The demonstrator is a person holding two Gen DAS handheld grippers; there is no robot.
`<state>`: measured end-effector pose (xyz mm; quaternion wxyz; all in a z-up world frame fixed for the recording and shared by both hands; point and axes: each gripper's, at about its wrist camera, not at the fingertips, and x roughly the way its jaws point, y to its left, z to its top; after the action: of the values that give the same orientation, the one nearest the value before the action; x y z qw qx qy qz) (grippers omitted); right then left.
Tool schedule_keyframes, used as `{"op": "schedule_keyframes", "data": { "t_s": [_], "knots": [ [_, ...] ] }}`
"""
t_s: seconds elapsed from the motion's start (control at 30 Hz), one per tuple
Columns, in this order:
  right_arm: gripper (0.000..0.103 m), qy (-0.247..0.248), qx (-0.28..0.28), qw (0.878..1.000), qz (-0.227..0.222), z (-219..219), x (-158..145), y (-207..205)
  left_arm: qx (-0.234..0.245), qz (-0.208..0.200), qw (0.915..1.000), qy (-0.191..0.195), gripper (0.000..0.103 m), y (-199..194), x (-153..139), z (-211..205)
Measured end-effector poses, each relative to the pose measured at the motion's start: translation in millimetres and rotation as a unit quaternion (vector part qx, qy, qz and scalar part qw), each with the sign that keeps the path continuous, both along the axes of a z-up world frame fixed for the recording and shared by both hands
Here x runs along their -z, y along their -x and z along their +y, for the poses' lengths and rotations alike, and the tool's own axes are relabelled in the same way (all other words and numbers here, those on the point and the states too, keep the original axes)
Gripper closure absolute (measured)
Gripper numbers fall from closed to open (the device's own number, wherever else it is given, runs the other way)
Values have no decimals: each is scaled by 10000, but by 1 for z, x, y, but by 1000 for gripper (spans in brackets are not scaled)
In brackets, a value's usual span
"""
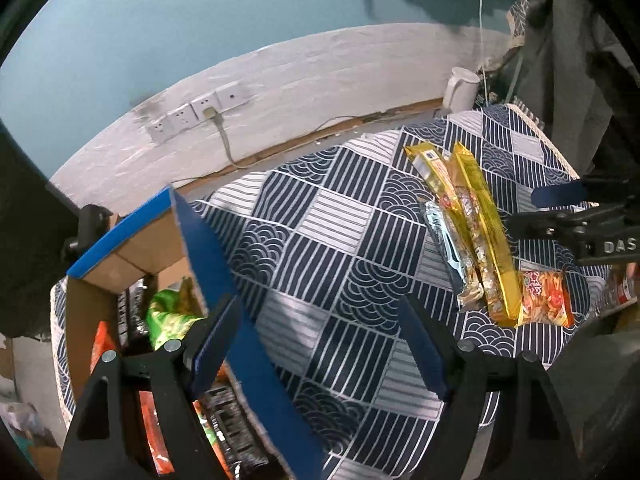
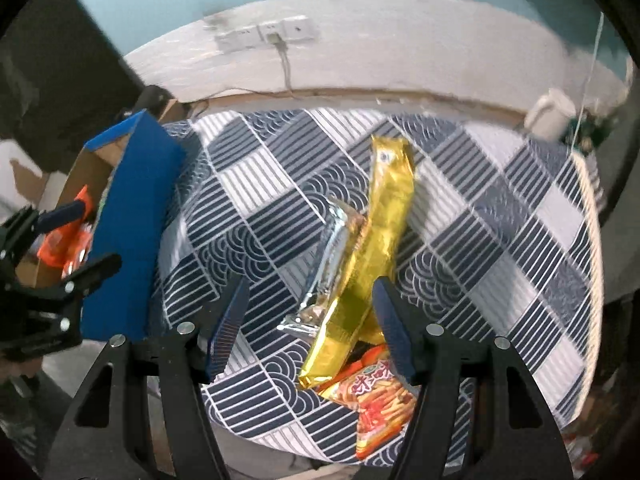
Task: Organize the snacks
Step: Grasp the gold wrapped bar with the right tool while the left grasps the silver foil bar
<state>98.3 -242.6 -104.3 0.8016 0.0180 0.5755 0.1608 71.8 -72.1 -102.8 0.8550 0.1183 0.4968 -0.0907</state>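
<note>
**A:** What are the two tongs doing?

**B:** Both are spread apart and grasp nothing. The left gripper (image 1: 320, 344) hangs over the patterned tablecloth (image 1: 320, 240), its left finger (image 1: 216, 344) just above the near wall of a blue cardboard box (image 1: 224, 280). The right gripper (image 2: 310, 332) hovers low over a pile of snacks, with its fingers on either side of the pile's near end.

**A:** Where are the snacks?

**B:** Between the right tongs' fingers lies a long gold packet (image 2: 372, 256), slanting away from them. A silver-ended packet (image 2: 336, 248) lies against its left side, partly under it. An orange-red snack bag (image 2: 380, 392) lies beneath the gold packet's near end, close to the right finger (image 2: 394, 336). In the left view the same pile sits far to the right of the left tongs, and there two gold packets (image 1: 480, 232) show side by side.

**A:** And the box?

**B:** It sits to the left of both tongs, well apart from the pile. Inside are an orange packet (image 1: 102, 344), a green packet (image 1: 168, 316) and dark wrappers (image 1: 236, 428).
</note>
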Motion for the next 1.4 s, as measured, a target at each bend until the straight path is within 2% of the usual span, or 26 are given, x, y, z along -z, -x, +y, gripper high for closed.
{"op": "schedule_keyframes", "data": {
  "t_s": [0.2,0.5,0.6,0.67,0.73,0.97,1.4],
  "knots": [
    [38,104,234,9994,246,-9,32,-14,69,166,9998,6,22,-13,23,-15],
    [38,353,233,9982,424,-5,64,-21,222,276,9994,-6,22,-29,48,-26],
    [48,359,225,9981,439,-3,70,-22,202,394,9990,26,22,-34,56,-27],
    [59,422,232,9978,458,-4,74,-23,202,462,9987,48,22,-36,60,-28],
    [64,389,274,9977,481,-6,78,-25,211,514,9984,56,22,-38,63,-30],
    [77,222,286,9988,336,-14,70,-24,264,534,9982,95,22,-41,63,-39],
    [77,28,325,9994,-110,-35,32,-23,261,646,9973,253,22,-48,60,-63]
  ]
}}
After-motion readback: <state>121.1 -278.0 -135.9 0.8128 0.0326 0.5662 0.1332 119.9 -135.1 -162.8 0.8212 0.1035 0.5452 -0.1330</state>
